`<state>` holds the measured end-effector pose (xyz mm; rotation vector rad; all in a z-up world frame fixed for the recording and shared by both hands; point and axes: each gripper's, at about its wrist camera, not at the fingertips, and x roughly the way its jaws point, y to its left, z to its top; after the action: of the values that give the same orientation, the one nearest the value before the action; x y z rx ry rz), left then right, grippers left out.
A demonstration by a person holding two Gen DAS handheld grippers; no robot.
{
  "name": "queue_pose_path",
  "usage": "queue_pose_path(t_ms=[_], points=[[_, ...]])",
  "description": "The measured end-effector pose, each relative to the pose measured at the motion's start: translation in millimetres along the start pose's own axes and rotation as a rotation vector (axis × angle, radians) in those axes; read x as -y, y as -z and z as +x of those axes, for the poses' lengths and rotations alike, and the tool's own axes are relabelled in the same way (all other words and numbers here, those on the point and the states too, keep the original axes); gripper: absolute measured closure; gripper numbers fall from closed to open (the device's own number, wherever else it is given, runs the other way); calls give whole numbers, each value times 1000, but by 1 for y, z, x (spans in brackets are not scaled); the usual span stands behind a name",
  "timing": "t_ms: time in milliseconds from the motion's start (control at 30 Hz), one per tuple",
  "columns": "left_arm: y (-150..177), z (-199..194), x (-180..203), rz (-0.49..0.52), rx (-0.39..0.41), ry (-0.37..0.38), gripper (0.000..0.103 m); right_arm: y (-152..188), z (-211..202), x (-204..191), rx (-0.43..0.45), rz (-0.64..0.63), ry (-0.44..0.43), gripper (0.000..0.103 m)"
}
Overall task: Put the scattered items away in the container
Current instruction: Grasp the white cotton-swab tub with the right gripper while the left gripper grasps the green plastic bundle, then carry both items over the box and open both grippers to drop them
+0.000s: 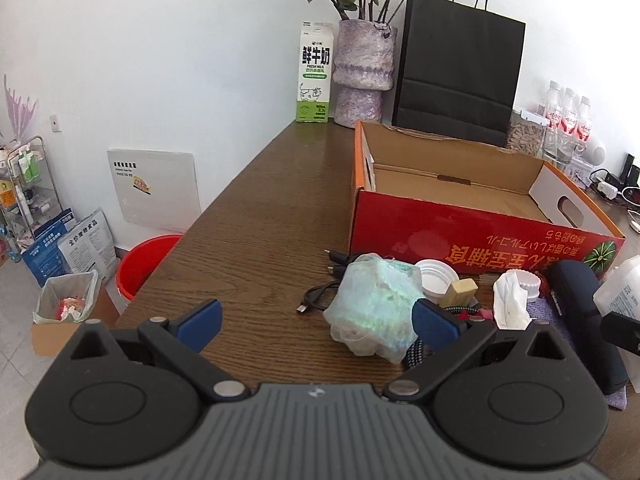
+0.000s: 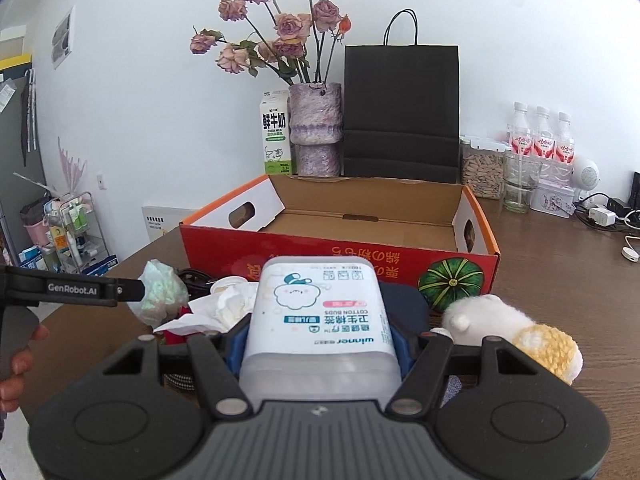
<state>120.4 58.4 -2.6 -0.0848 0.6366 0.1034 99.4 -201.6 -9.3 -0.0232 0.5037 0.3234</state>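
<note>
Red printed cardboard box (image 2: pixel 340 248) sits open-topped on the brown wood-grain table (image 1: pixel 256 240), its plain brown inside bare.
The right claw (image 2: pixel 320 340) is clenched on a frosted plastic cotton-bud box (image 2: pixel 320 320), a rounded oblong whose long axis points away toward the cardboard box, held just near of it. The left claw (image 1: pixel 316 320) is spread wide, its right pad beside a crumpled, shimmery pale green plastic bag (image 1: pixel 372 304). White tissue (image 2: pixel 224 308) and a fluffy white-and-yellow toy (image 2: pixel 512 336) lie nearby.

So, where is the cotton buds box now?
In the right wrist view, the cotton buds box sits between the right gripper fingers, just before the red cardboard box.
</note>
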Motion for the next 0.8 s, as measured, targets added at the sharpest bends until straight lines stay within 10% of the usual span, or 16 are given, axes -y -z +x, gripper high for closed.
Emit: queue_pose_path(t_ms=[267, 400, 800], points=[[-1, 33, 17, 25, -55, 24, 1, 1, 1, 7, 7, 24, 22, 38], [6, 39, 12, -42, -85, 85, 56, 1, 1, 10, 13, 31, 20, 38], [-17, 7, 12, -61, 65, 110, 57, -14, 3, 15, 68, 56, 30, 38]])
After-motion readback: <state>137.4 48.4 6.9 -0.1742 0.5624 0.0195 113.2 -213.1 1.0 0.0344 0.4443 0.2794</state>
